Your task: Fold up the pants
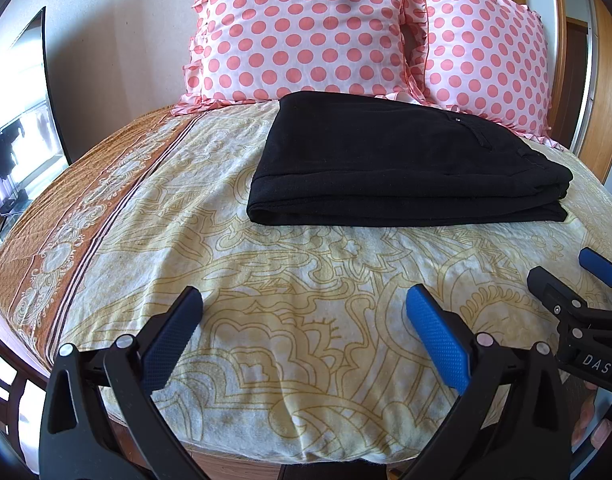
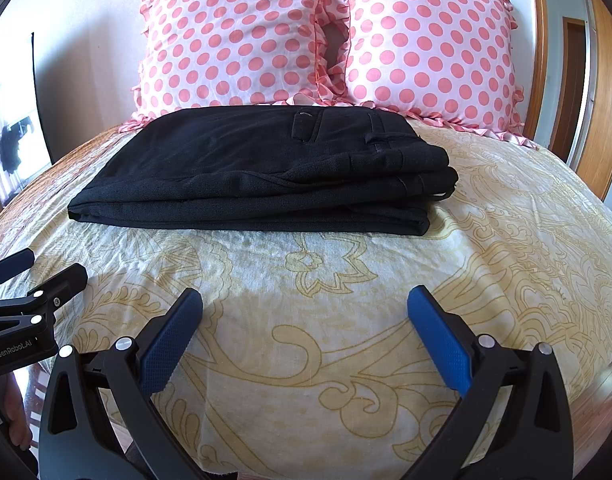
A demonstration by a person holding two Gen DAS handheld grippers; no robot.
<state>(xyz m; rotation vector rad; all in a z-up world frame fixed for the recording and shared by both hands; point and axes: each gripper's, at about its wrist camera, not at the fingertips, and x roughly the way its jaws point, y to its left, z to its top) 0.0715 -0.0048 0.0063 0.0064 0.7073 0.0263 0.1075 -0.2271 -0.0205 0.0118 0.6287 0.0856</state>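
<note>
Our left gripper (image 1: 304, 312) and right gripper (image 2: 306, 312) both hang spread wide and empty over the near bedsheet (image 2: 326, 280). Straight ahead, well apart from both, lie the black pants (image 2: 266, 168), long axis crosswise, neither hand clearly nearer. They look folded into a neat stack, just before the pillows (image 2: 326, 40).

So I'm at a bed covered with a cream sheet with a yellow floral outline print (image 2: 346, 320) and a brown patterned border strip (image 1: 66, 240) down its left side. Two pink pillows with coral polka dots and ruffled edges (image 2: 234, 36) lean on a plain off-white wall (image 1: 118, 40). Bright daylight pours in from a window (image 1: 14, 120) on the left, and there's wooden door framing (image 2: 602, 120) on the right.
</note>
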